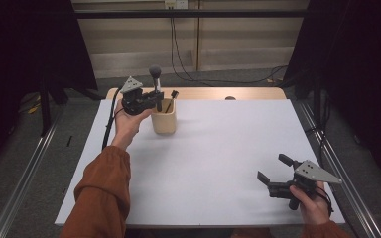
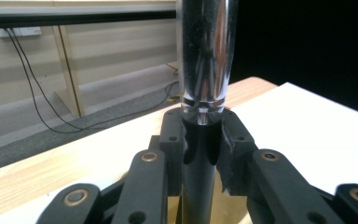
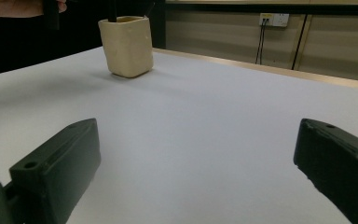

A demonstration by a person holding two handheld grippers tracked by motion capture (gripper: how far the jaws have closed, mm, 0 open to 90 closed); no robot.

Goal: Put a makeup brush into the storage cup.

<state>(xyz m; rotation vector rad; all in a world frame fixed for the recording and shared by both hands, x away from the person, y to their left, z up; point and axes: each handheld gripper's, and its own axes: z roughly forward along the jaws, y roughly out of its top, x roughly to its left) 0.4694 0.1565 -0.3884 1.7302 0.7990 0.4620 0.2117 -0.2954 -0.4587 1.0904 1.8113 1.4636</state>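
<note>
High view: left gripper [image 1: 158, 95] is sitting near the desk's [image 1: 218, 163] far left corner, held up by the left hand [image 1: 127, 119], grey plate on top. Its jaws are clamping a makeup brush [image 1: 156, 84] by the handle; the brush is standing upright, dark bristle head up, lower end going down into the beige cup [image 1: 163, 121]. The cup is resting on the white desk top close to the far edge, left of centre. A second, thinner brush [image 1: 171, 100] is leaning in the cup, tip poking out on the right. Right gripper [image 1: 273, 171] is hovering near the near right corner, held by the right hand [image 1: 311, 203], jaws standing wide apart with nothing between them, well apart from the cup.

Left gripper view: both black jaws are pressing against the brush's black handle [image 2: 199, 172] from either side. The chrome ferrule [image 2: 206, 51] is rising straight up just above the pads. The wooden far edge strip [image 2: 74, 158] and the white top are lying behind. What's showing below the handle is yellowish, too tight to say more.

Right gripper view: the two jaws are spreading at the bottom corners, empty gap, bare white desk between them. The cup [image 3: 127, 45] is standing far off at upper left, upright, dark stems rising out of its mouth. A bit of the other hand [image 3: 23, 7] is showing at the top left edge.
</note>
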